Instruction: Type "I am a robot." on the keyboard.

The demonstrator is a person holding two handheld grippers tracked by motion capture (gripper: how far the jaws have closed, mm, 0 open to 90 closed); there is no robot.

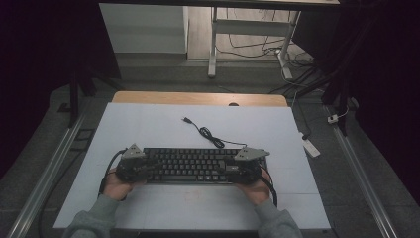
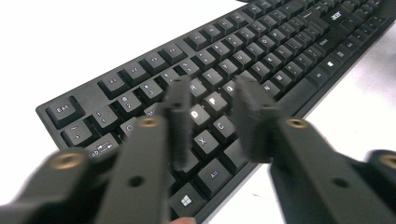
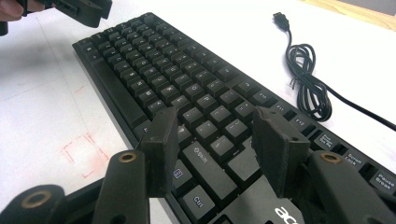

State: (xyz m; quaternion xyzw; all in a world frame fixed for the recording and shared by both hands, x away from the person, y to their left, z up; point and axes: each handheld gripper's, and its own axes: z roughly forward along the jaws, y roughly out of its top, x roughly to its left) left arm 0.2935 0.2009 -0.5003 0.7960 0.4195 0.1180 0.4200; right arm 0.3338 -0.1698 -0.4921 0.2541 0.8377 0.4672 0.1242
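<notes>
Both grippers hovered over the keyboard [image 1: 190,165], poised to press keys.
Left gripper [image 2: 212,123] and right gripper [image 3: 217,149] each stood part open above opposite ends, holding nothing; next, I judged, a careful descent.

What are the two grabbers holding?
Nothing. The left gripper and right gripper hover open over the ends of the black keyboard, with only keys showing between their fingers.

"acer" on keyboard [image 3: 196,93], "Shift", "Ctrl" keys
</notes>
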